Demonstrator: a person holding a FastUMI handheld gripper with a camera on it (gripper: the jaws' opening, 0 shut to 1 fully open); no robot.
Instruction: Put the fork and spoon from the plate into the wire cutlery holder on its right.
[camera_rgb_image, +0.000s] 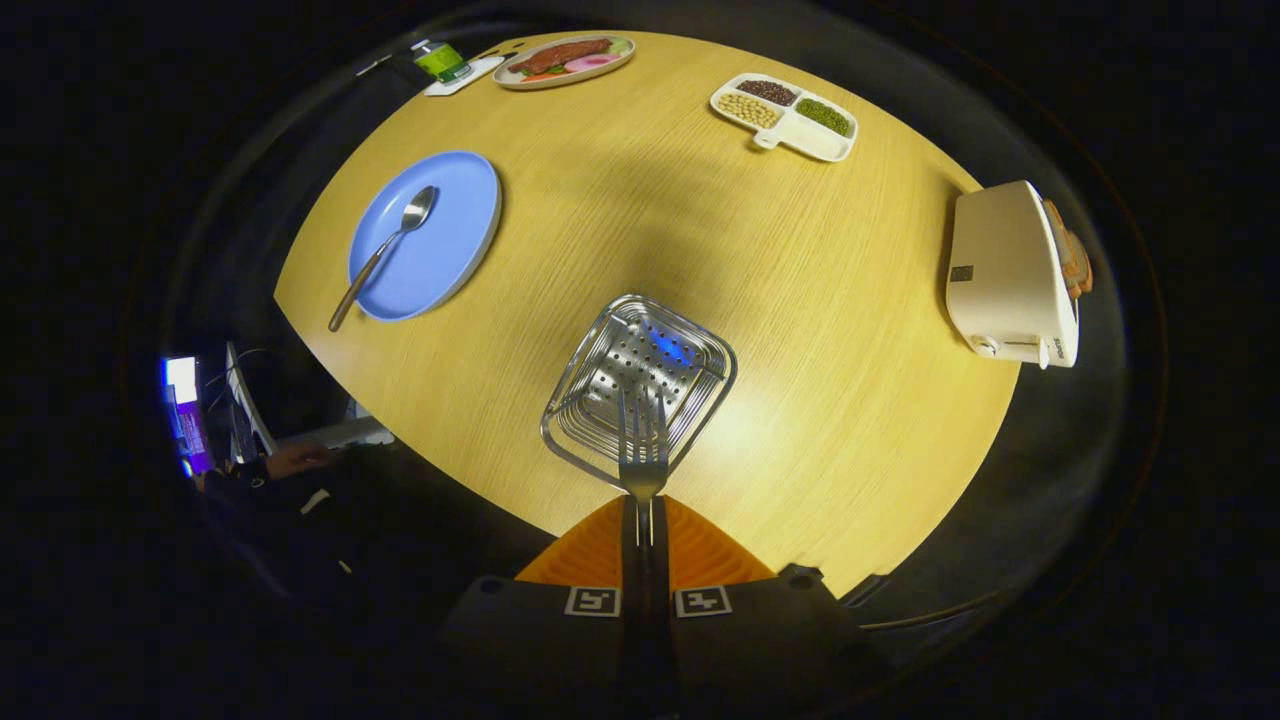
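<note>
Gripper (645, 520): fingers closed tight together, clamping the handle of the fork (643, 445) from both sides. The fork's tines project straight ahead of the fingertips and hang over the near edge of the wire cutlery holder (640, 385), seen from above with its perforated base showing. Whether the tines touch the holder cannot be told.

Spoon (385, 250): lying on the blue plate (455, 230), well beyond the fingers and to their left, bowl end away, handle overhanging the plate's near rim.

Wooden table (620, 210): carries all items. A white toaster (1010, 275) stands far to the right of the fingers. A divided dish of beans (785, 115) and an oval plate of food (565, 60) sit at the far side.
</note>
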